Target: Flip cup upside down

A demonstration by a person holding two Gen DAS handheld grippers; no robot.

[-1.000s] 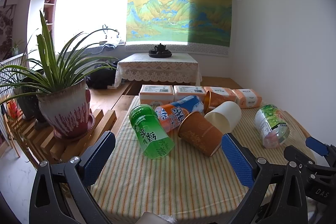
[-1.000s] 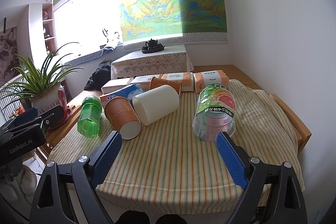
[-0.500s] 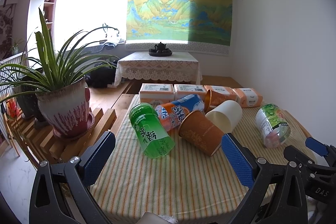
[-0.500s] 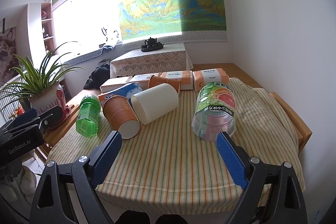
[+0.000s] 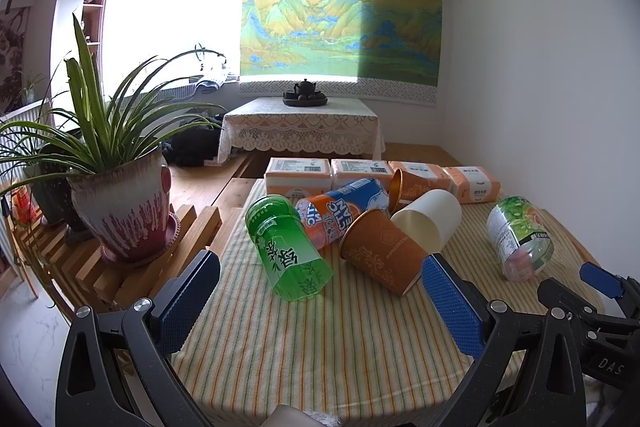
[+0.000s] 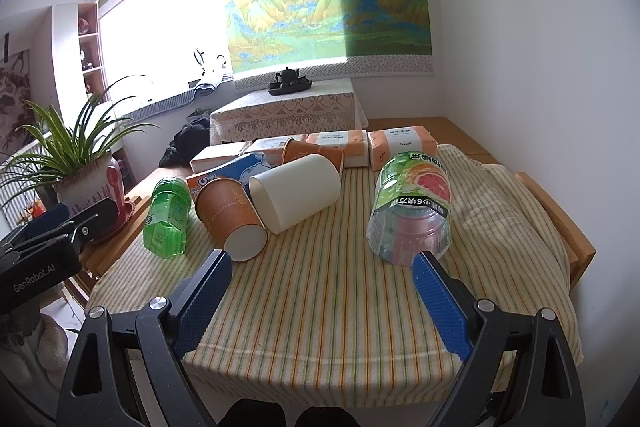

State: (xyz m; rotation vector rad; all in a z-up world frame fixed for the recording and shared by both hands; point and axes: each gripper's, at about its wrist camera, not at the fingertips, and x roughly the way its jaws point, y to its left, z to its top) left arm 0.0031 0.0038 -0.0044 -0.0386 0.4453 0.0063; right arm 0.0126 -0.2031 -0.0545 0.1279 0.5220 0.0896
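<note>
Several cups lie on their sides on the striped tablecloth (image 5: 320, 339). A brown paper cup (image 5: 382, 253) (image 6: 230, 215) lies with its mouth toward me. A white paper cup (image 5: 430, 223) (image 6: 298, 193) lies beside it, and another brown cup (image 5: 412, 183) lies behind. A green cut bottle cup (image 5: 286, 251) (image 6: 166, 217), an orange and blue one (image 5: 342, 211) and a clear grapefruit-label one (image 5: 518, 237) (image 6: 412, 203) also lie down. My left gripper (image 5: 320, 303) is open and empty near the front edge. My right gripper (image 6: 322, 297) is open and empty, just in front of the grapefruit-label cup.
Tissue packs (image 5: 298, 173) (image 6: 400, 143) line the table's far edge. A potted plant (image 5: 120, 203) stands on a wooden slat rack at the left. A lace-covered low table (image 5: 300, 125) with a teapot stands behind. The white wall is at the right.
Both grippers have drifted slightly; the view of the cups has shifted a little. Nothing on the table has moved and both jaws stay open.
</note>
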